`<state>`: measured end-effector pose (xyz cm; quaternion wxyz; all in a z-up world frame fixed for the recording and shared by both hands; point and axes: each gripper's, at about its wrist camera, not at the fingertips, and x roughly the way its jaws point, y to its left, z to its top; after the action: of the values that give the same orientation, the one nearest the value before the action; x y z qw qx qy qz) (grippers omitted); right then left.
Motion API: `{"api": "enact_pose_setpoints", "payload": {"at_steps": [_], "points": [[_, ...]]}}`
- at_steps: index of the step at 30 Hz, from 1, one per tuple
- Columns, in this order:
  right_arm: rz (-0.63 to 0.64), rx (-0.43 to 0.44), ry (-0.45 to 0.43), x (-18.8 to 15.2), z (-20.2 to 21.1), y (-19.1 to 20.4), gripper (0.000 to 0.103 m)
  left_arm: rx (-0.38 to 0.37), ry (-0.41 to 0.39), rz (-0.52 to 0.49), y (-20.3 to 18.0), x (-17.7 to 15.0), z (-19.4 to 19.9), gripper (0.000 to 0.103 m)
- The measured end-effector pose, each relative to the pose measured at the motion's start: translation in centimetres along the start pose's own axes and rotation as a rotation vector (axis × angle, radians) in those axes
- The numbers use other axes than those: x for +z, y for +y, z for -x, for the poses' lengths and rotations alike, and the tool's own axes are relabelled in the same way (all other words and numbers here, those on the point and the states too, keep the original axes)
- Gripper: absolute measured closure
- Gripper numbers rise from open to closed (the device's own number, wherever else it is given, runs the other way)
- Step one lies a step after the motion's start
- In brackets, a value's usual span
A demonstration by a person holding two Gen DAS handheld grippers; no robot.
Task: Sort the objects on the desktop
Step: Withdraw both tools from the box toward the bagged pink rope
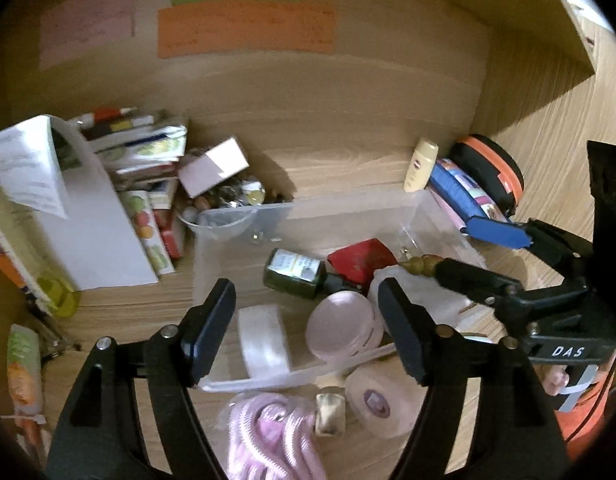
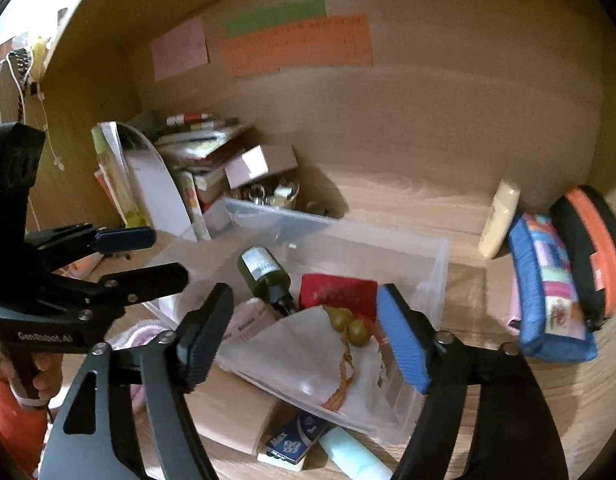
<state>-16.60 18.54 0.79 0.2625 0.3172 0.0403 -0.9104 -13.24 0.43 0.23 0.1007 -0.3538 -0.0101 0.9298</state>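
A clear plastic bin (image 1: 348,208) (image 2: 436,264) sits on the wooden desk. It holds a dark green bottle (image 1: 295,274) (image 2: 263,270), a red pouch (image 1: 362,258) (image 2: 340,292), a pink round jar (image 1: 342,330) and a white fan with olive beads (image 2: 350,326). My left gripper (image 1: 308,328) is open above the bin's near side, empty. My right gripper (image 2: 303,340) is open over the fan, empty; it also shows at the right in the left wrist view (image 1: 480,256).
Books and papers (image 1: 119,184) (image 2: 179,168) stack at the back left. A bowl of small trinkets (image 1: 227,204) stands behind the bin. A cream tube (image 2: 500,220), blue pouch (image 2: 548,292) and orange-black case (image 2: 596,248) lie right. Pink cord (image 1: 267,432) and tape roll (image 1: 380,400) lie near.
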Motion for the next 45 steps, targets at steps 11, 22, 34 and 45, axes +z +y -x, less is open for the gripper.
{"api": "enact_pose_setpoints", "payload": {"at_steps": [11,22,34,45], "points": [[0.0,-0.065,-0.064,-0.3,3.9,1.0,0.004,0.067,-0.05,0.034,2.5,-2.6,3.9,0.007],[-0.07,-0.12,-0.03,-3.3,5.3,-0.9,0.002,0.08,0.063,0.077,4.2,-7.4,2.8,0.007],[-0.095,-0.218,0.146,-7.8,1.9,-3.3,0.002,0.023,0.17,0.065,2.4,-11.3,0.5,0.007],[-0.072,-0.207,0.269,-9.9,-0.9,-4.3,0.007,0.052,0.208,0.015,1.0,-12.5,-0.9,0.007]]}}
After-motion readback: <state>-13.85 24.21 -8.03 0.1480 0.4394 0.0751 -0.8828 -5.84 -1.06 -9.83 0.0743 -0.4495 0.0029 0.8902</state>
